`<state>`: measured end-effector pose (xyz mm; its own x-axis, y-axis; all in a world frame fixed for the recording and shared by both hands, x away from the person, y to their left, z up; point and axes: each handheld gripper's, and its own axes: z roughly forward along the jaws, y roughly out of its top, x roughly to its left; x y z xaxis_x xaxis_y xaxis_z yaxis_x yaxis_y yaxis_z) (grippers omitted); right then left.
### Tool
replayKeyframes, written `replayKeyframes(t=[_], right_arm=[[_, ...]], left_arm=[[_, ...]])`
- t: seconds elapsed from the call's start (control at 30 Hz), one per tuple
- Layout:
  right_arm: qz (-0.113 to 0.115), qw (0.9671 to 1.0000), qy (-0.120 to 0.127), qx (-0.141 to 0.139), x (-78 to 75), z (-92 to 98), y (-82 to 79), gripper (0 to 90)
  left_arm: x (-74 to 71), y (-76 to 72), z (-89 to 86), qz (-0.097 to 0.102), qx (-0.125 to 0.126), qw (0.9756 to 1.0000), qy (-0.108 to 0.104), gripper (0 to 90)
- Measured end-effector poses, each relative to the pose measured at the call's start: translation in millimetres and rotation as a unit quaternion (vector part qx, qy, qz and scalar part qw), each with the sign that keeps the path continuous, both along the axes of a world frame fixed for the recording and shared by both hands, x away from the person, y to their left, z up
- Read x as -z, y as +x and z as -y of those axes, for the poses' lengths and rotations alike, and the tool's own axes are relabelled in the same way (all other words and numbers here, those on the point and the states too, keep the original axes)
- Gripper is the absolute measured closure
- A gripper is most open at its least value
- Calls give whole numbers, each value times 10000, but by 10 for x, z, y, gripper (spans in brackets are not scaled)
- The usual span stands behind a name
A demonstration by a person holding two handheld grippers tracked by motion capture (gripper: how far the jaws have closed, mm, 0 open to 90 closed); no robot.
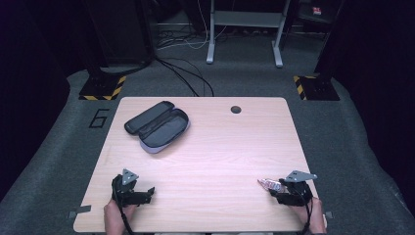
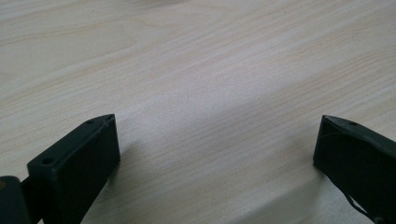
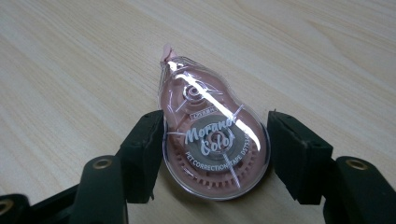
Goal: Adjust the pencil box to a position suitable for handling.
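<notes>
Correction tape (image 3: 212,140) sits clamped between the right claw (image 3: 215,149) pads, tip pointing away; left claw (image 2: 217,149) rests released over bare desk (image 2: 210,70).

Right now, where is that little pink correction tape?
The correction tape sits clamped between the right gripper jaws, low over the table near its right front corner, far from the open pencil case.

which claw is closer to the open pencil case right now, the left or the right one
Left. The left claw sits at the near left of the table, straight below the pencil case. The right claw, shut on a correction tape, is at the near right, farther off.
</notes>
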<state>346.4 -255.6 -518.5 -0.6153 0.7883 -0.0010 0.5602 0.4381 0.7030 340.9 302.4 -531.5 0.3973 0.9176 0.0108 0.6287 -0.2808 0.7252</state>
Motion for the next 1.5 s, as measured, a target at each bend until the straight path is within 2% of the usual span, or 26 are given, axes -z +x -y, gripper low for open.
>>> replayKeyframes(t=[0.17, 0.2, 0.27, 0.3, 0.4, 0.47, 0.5, 0.6, 0.63, 0.77, 0.8, 0.83, 0.87, 0.93, 1.0, 1.1, 1.13, 1.17, 1.3, 1.5], right_arm=[[26, 9992, 87, 386, 10, -88, -44, 384], [-29, 9989, 147, 454, 4, -119, -55, 384], [8, 9980, 105, 626, 7, -193, -58, 384], [8, 9980, 105, 626, 7, -193, -58, 384], [47, 9953, 138, 957, 16, -315, -61, 383], [27, 9947, 122, 1020, 11, -357, -56, 380], [-27, 9940, 218, 1068, 11, -383, -58, 377], [-38, 9954, 259, 925, 14, -425, -44, 315], [-134, 9953, 252, 927, 2, -441, -48, 307], [-229, 9964, 228, 788, -11, -467, -60, 288], [-188, 9971, 178, 719, -14, -464, -63, 291], [-279, 9967, 196, 733, -25, -468, -81, 295], [-266, 9972, 198, 676, -28, -462, -104, 300], [-267, 9967, 243, 733, -29, -471, -119, 300], [-107, 9981, 117, 597, -14, -461, -107, 295], [-92, 9986, 110, 515, -2, -471, -90, 300], [45, 9991, -1, 428, 2, -475, -67, 352], [24, 9991, -25, 433, 1, -478, -64, 376], [21, 9989, -8, 462, 2, -499, -66, 381], [4, 9986, 24, 537, 5, -550, -156, 382]], left_arm=[[0, -1, 0, -5, 4, 10000, 1, 3], [0, 0, 0, 0, 3, 10000, 2, 3], [-1, -1, 0, -8, 0, 10000, 1, 3], [-1, -1, 0, -8, 0, 10000, 1, 3], [-2, -2, 0, -17, 1, 10000, 3, 3], [5, 0, 2, 25, -15, 10000, -11, 3], [-2, -1, -1, -16, 3, 10000, 4, 3], [-1, 0, -1, -6, 2, 10000, 6, 3], [-1, 0, -1, -6, 2, 10000, 6, 3], [4, 2, 2, 30, -21, 10000, -10, 3], [-1, 1, -1, -6, -4, 10000, 2, 3], [0, 1, 0, 1, -10, 10000, -4, 3], [0, 2, 0, -1, -10, 10000, -3, 3], [0, 2, 0, -1, -11, 10000, -2, 3], [-10, 1, -5, -61, 13, 10000, 12, 4], [-10, 1, -5, -64, 13, 10000, 12, 3], [-10, 1, -5, -63, 11, 10000, 11, 3], [-10, 1, -5, -63, 11, 10000, 11, 4], [-10, 2, -5, -62, 10, 10000, 11, 4], [-10, 1, -4, -64, 5, 10000, 9, 3]])
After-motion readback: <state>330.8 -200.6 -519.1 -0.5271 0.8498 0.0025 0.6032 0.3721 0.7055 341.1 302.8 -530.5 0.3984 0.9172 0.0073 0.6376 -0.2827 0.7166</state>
